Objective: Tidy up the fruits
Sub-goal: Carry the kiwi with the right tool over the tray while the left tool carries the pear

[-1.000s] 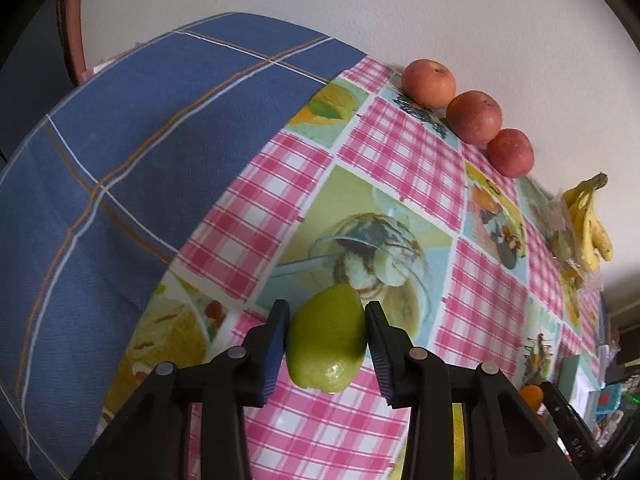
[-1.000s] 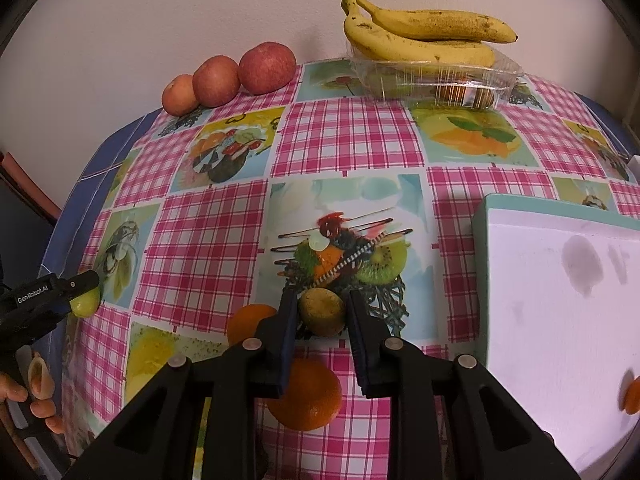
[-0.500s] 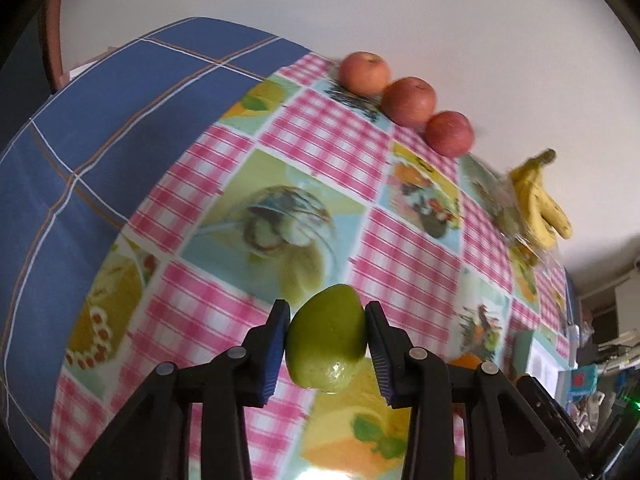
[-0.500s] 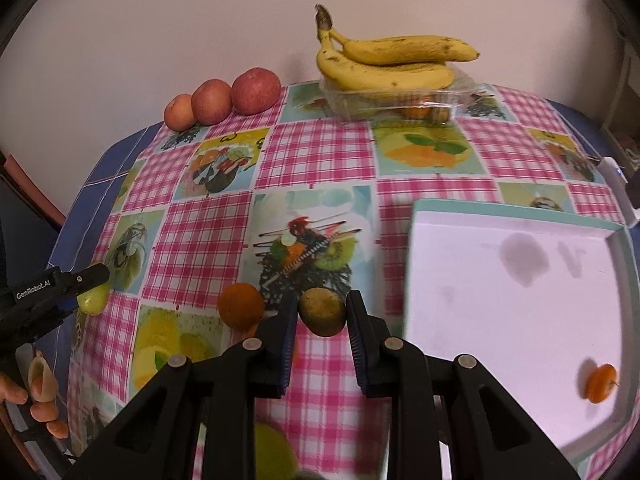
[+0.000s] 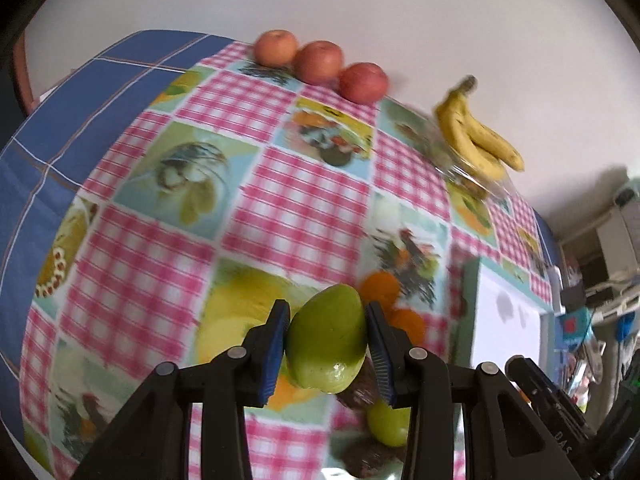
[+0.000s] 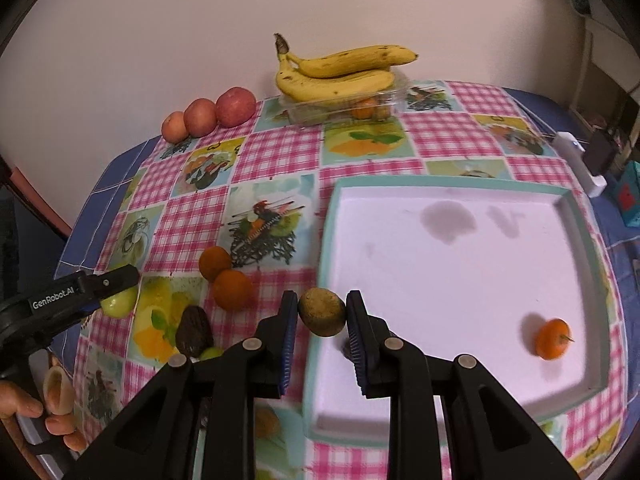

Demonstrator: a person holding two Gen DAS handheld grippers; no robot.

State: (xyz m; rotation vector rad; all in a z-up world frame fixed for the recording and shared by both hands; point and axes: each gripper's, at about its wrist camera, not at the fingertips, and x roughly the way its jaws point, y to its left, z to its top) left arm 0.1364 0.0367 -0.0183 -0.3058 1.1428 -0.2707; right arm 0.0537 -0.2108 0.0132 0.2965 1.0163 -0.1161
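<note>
Green and glossy, the pear-shaped fruit [image 5: 326, 338] sits pinched between the blue pads of your left gripper [image 5: 326, 344], lifted clear of the checked tablecloth [image 5: 160, 264]. In the right wrist view that same gripper shows at the far left edge, with your hand [image 6: 30, 412] gripping its handle below. Just right of it, on the cloth, lie a dark avocado [image 6: 194, 332] and, touching its lower edge, a small green fruit [image 6: 211, 353]. Two oranges [image 6: 226, 278] rest against each other a little further right and further back.

Along the wall at the back left, three red apples [image 6: 208, 114] stand in a row, each touching the next. To their right, a bunch of bananas [image 6: 340, 72] lies on top of a clear plastic box [image 6: 312, 110] with orange fruit inside.

In the middle foreground, your right gripper [image 6: 322, 318] is clamped on a brownish kiwi-like fruit [image 6: 322, 312], held above the near left rim of the white tray [image 6: 440, 446]. The tray has a pale teal border and fills the right half of the table. One small orange fruit with a stem [image 6: 553, 338] lies inside it, near the right wall and well apart from your gripper. Two faint grey stains mark the tray floor towards the back.
</note>
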